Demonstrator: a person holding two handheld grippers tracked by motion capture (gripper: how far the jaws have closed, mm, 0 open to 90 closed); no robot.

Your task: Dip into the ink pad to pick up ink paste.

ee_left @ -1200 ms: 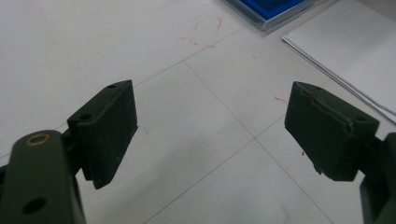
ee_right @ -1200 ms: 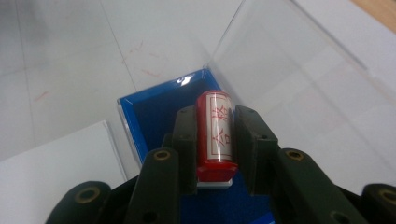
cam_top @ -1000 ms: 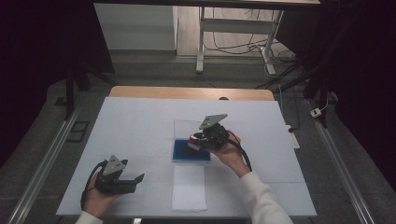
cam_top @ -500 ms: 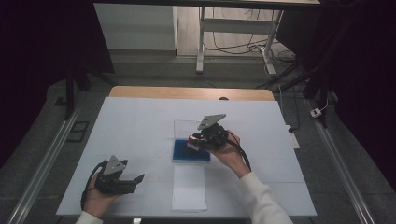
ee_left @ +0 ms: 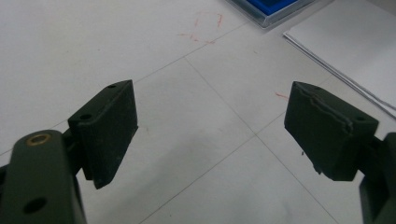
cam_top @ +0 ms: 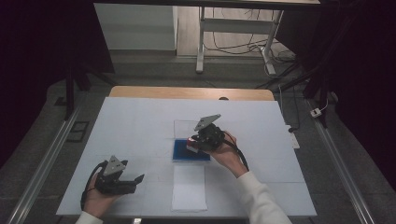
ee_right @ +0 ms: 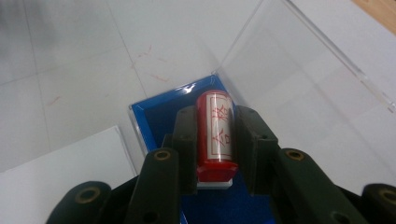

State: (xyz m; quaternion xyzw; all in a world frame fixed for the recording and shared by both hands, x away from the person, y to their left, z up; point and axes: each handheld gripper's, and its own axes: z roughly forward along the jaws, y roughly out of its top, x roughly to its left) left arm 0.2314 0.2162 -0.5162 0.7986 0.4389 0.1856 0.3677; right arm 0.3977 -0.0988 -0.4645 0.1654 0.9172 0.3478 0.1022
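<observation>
- the right hand-held gripper (ee_right: 212, 140) clamps a red cylindrical stamp with a white label (ee_right: 215, 133) over the blue ink pad in a clear plastic case (cam_top: 184, 151), mid-worktop
- the left hand-held gripper (ee_left: 212, 135) is spread wide over the white worktop (cam_top: 140, 121), beside a white paper sheet (cam_top: 189, 186)

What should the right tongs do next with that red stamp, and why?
Probably press the red stamp straight down into the blue ink pad. The right tongs are shut on it above the pad, whose clear lid stands open. The white paper lies nearer the person, bare, likely awaiting the print. The left tongs are open and idle.
</observation>
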